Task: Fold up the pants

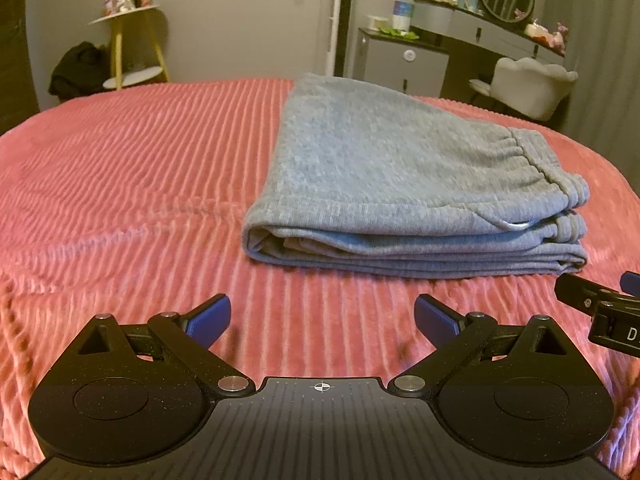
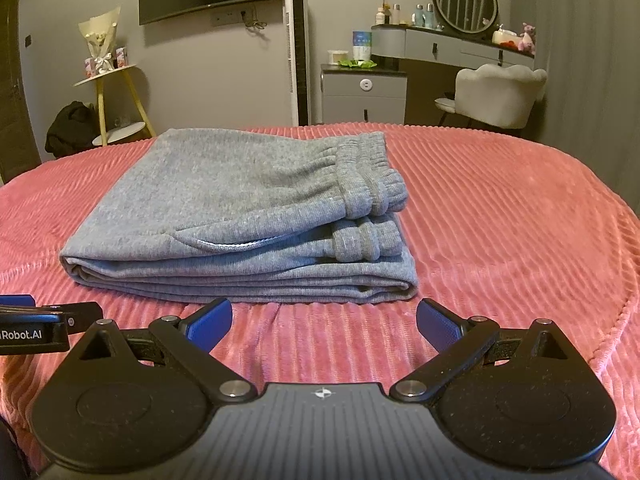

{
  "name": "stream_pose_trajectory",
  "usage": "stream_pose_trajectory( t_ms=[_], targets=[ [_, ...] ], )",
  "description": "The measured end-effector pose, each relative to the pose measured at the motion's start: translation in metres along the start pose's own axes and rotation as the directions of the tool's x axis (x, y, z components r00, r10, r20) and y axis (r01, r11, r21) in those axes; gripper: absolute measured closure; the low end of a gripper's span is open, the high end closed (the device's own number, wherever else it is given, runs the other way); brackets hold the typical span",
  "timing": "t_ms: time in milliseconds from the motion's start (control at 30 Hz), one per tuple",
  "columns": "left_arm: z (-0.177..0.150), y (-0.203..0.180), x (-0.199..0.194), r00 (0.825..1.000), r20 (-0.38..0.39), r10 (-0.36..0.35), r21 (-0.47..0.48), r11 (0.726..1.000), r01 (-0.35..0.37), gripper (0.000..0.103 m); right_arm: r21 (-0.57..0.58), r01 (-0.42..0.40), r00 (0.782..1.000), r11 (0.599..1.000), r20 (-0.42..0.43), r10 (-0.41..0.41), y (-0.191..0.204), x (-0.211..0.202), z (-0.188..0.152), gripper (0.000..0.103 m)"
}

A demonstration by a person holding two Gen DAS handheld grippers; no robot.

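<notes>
Grey sweatpants (image 1: pixel 400 176) (image 2: pixel 240 216) lie folded into a thick rectangular stack on the pink ribbed bedspread (image 1: pixel 132 168) (image 2: pixel 500 220), elastic waistband on the right side of the stack. My left gripper (image 1: pixel 322 316) is open, hovering just in front of the stack and to its left, with nothing between its blue pads. My right gripper (image 2: pixel 324 320) is open too, close before the stack's front folded edge, holding nothing. Each gripper shows at the edge of the other's view: the right one (image 1: pixel 600 304), the left one (image 2: pixel 40 320).
Beyond the bed stand a yellow-legged side table (image 2: pixel 108 80) with a bouquet, a tall white tower fan (image 2: pixel 297 56), a grey cabinet (image 2: pixel 364 92), a vanity with a round mirror (image 2: pixel 466 0) and a pale chair (image 2: pixel 496 96). A dark bundle (image 2: pixel 68 128) lies on the floor at left.
</notes>
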State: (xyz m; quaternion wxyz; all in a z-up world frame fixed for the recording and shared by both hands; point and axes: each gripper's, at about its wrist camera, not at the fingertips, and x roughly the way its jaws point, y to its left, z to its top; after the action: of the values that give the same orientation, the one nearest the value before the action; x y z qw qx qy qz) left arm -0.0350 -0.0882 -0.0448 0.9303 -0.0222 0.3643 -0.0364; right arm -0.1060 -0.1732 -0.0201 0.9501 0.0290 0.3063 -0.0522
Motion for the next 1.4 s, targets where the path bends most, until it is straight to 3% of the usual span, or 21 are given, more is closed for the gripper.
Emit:
stream_pose_trajectory(
  t_ms=[1400],
  targets=[
    [-0.0002,0.0037,-0.0017,1.0,0.011,-0.019,-0.044,0.999,0.019,0.002,0.0,-0.007,1.0,1.0,0.014,0.007,-0.0062,-0.0007,0.0002,0.004]
  ],
)
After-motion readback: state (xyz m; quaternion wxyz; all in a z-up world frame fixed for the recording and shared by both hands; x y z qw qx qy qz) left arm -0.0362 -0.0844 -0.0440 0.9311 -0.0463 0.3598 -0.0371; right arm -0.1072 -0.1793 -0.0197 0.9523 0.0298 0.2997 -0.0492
